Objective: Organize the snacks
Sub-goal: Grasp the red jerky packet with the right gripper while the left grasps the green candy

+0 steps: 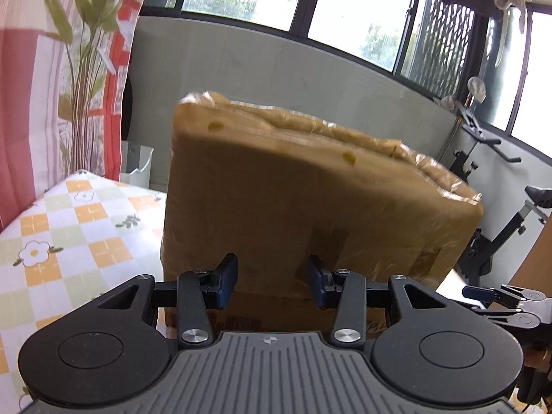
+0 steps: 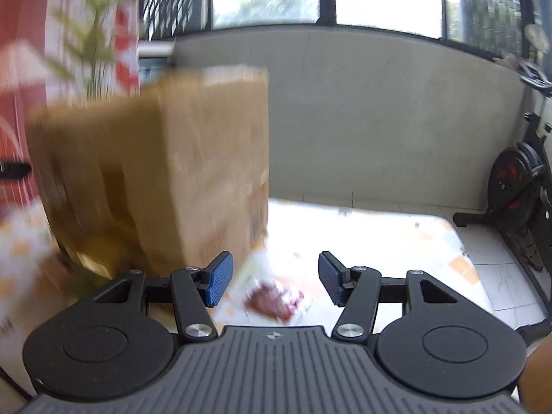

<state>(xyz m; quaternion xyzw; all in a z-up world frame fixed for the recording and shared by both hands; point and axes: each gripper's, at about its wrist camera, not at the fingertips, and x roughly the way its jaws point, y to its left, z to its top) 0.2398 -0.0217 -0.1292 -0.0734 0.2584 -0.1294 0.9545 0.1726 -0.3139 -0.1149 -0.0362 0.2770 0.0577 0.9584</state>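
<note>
A tall brown cardboard box [image 1: 310,207], wrapped in clear tape, stands on the table and fills the middle of the left wrist view. My left gripper [image 1: 272,284] is close in front of its lower face, jaws open a little with nothing between them. In the blurred right wrist view the same box [image 2: 155,172] stands to the left. A white snack packet with a red picture [image 2: 276,298] lies on the table just right of the box. My right gripper [image 2: 272,279] hovers open above that packet without touching it. The right gripper's tip [image 1: 496,296] shows at the left view's right edge.
The table wears a checked cloth with flowers [image 1: 69,234]. A red and white leaf-print curtain [image 1: 51,86] hangs at the left, with a white bin [image 1: 138,165] behind the table. A grey low wall [image 2: 379,120] and windows lie beyond. An exercise bike [image 2: 517,179] stands on the tiled floor at the right.
</note>
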